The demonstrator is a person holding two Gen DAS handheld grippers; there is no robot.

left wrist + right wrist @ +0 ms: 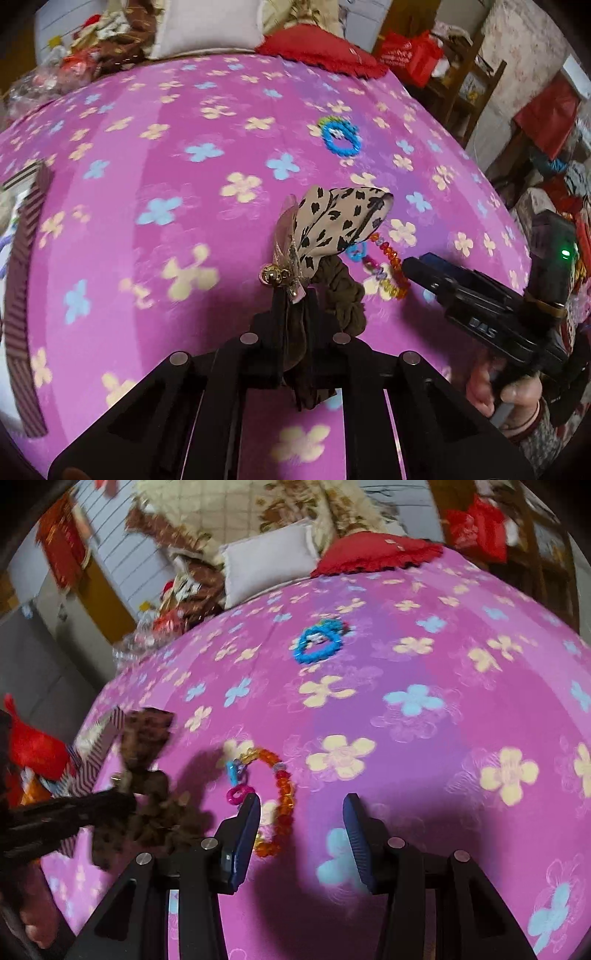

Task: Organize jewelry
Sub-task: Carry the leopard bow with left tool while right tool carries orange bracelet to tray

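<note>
My left gripper (295, 297) is shut on a brown scrunchie (341, 295) with a leopard-print bow (340, 218) and small gold bells, held above the pink flowered bedspread (166, 184). In the right wrist view the scrunchie (147, 775) hangs blurred from the left gripper (123, 803). My right gripper (301, 812) stands open just over the bedspread with nothing between its fingers. An orange bead bracelet (284, 794) with pink and blue charms lies beside its left finger (245, 823). The same bracelet (391, 273) shows by the right gripper (408, 267). A blue beaded ring (317, 646) lies farther back.
A striped box (26, 258) sits at the bed's left edge, seen also as the box (96, 746) behind the scrunchie. A red cushion (321, 51) and a white pillow (210, 26) lie at the far end. Cluttered shelves and red bags (413, 55) stand to the right.
</note>
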